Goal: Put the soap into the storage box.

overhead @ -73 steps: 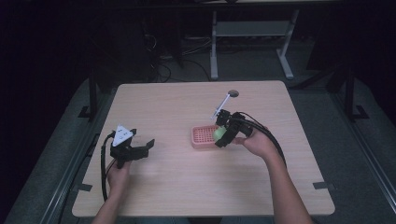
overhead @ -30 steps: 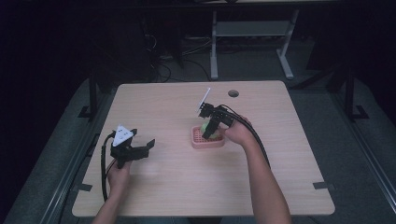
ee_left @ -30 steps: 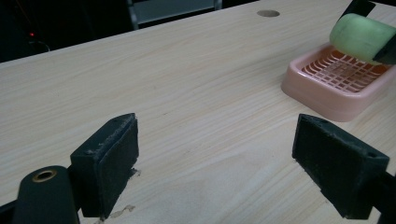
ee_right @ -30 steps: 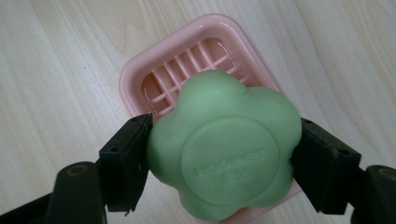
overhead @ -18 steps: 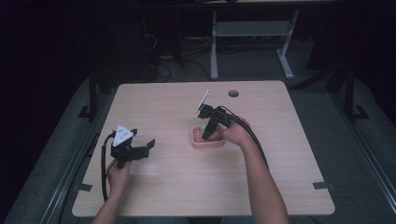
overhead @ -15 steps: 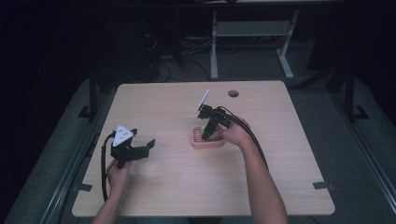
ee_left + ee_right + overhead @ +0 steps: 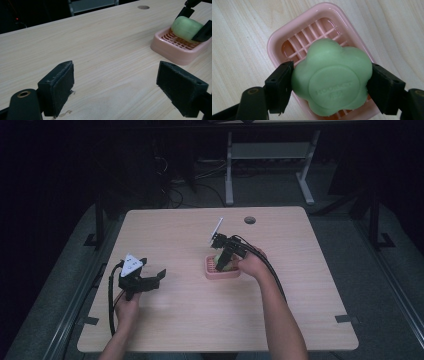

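Since 2.4 s ago my right tool (image 7: 223, 261) has swung from the right end of the pink soap dish (image 7: 212, 271) round over its middle, green soap (image 7: 332, 80) clamped throughout; over the last half second almost nothing changed. Left tool (image 7: 152, 279) has stayed put near the table's (image 7: 190, 320) left front area.

Right tool: jaws closed onto the soap, one pad (image 7: 279, 86) pressed on each side. Soap is flower-shaped with a round embossed stamp facing the camera, lettering too blurred to read. It sits directly above the dish's slatted tray; in the left gripper view the soap (image 7: 186, 27) looks low over the slats at the dish's (image 7: 172, 48) far side, but I cannot tell whether it touches them. Dish holds nothing else that I can see, orange tint under the grid.

Left tool: jaws spread wide, nothing between the pads (image 7: 60, 87), only bare wood. It rests low at the table, well apart from the dish.

Dish sits near the table's middle, short of the round cable hole (image 7: 249, 220) at the far edge.
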